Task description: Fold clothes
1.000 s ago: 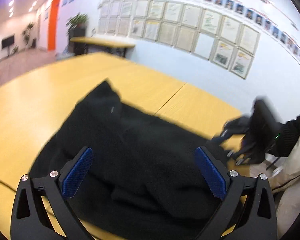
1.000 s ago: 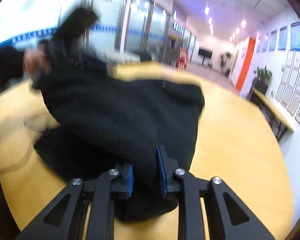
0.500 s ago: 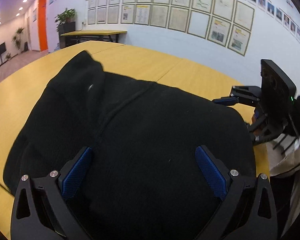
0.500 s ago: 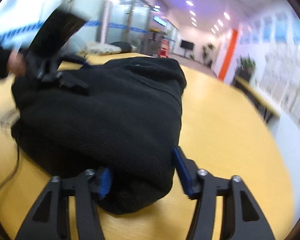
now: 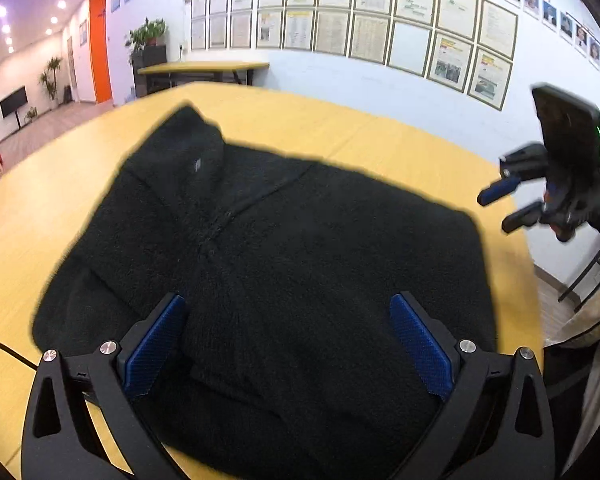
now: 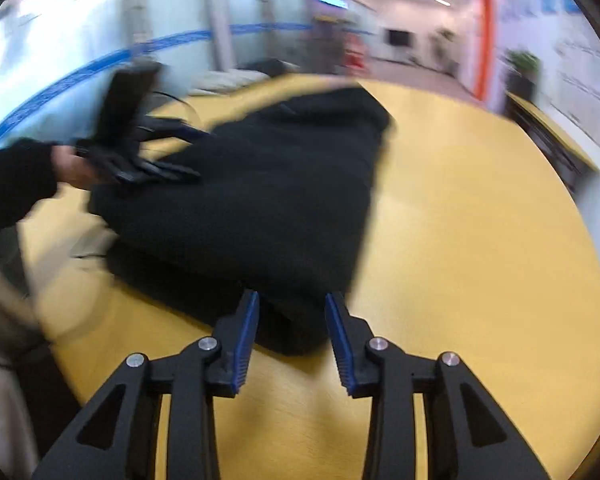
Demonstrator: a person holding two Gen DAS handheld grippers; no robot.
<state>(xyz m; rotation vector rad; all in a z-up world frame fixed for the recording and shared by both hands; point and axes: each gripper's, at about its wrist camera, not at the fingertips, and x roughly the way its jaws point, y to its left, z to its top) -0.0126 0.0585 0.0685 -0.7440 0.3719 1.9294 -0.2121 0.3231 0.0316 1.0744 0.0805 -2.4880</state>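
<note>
A: Where do we stand with the black fleece jacket (image 5: 284, 264)?

B: It lies folded over on the yellow table (image 5: 40, 200), collar end away from us. Our left gripper (image 5: 288, 344) is spread wide above the near edge, its blue pads (image 5: 418, 344) apart and pinching nothing.

A: And the right gripper (image 6: 292, 336)?

B: Released too. Its jaws stand apart at the jacket's corner, and we judge that no cloth is held between them. In the left wrist view it sits off past the table's edge, clear of the fabric (image 5: 512, 208).

A: Why would both of us be let go?

B: We judge that a fold has been laid and the cloth is left to settle flat under its own weight. Lifting away with open jaws avoids dragging the fleece back.

A: What does each view add?

B: The left wrist view shows the collar, front seam and small label. The right wrist view, though blurred, shows the stacked layers at the corner (image 6: 284, 320), and our left hand gripping its handle (image 6: 76, 168).
</note>
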